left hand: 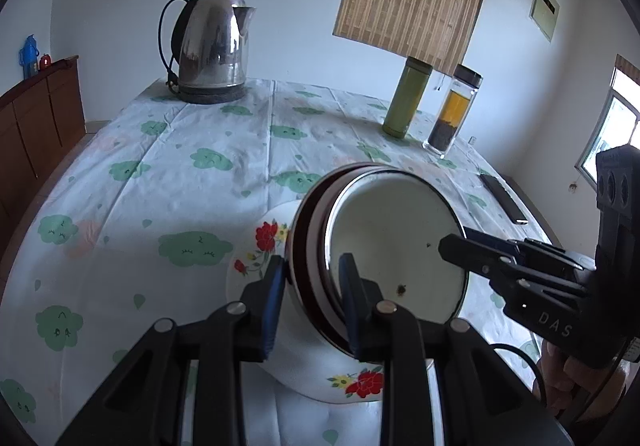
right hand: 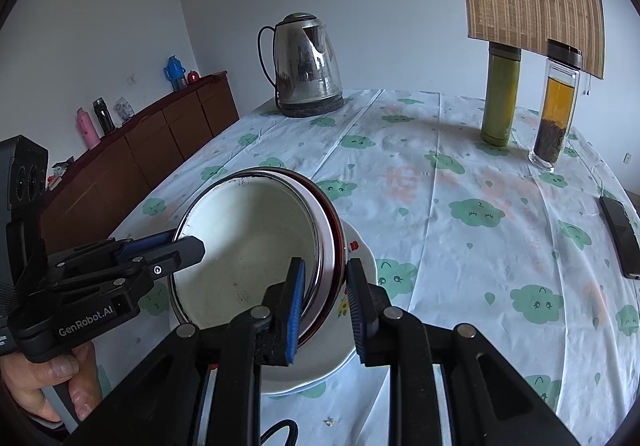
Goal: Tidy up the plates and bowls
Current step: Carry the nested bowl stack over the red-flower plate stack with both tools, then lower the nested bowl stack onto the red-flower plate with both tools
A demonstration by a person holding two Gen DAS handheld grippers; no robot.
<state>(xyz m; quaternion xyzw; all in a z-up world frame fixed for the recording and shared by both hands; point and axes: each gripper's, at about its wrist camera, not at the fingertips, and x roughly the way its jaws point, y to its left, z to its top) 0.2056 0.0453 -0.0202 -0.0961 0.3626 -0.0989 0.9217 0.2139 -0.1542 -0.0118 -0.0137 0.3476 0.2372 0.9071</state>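
A white enamel bowl [left hand: 396, 246] with a dark red rim is nested with at least one more bowl and held tilted above a white plate with red flowers [left hand: 264, 242]. My left gripper [left hand: 310, 302] is shut on the bowl stack's left rim, one finger inside and one outside. My right gripper [right hand: 322, 298] is shut on the opposite rim of the bowl stack [right hand: 248, 242]. The flowered plate [right hand: 362, 250] lies on the table under the bowls. Each gripper shows in the other's view, the right gripper [left hand: 472, 250] and the left gripper [right hand: 176, 250].
A steel kettle [left hand: 212, 46] stands at the table's far left. A green flask [left hand: 406, 98] and a glass tea bottle [left hand: 454, 112] stand at the far right. A phone [left hand: 504, 198] lies near the right edge. A wooden sideboard [right hand: 132, 154] runs along the left wall.
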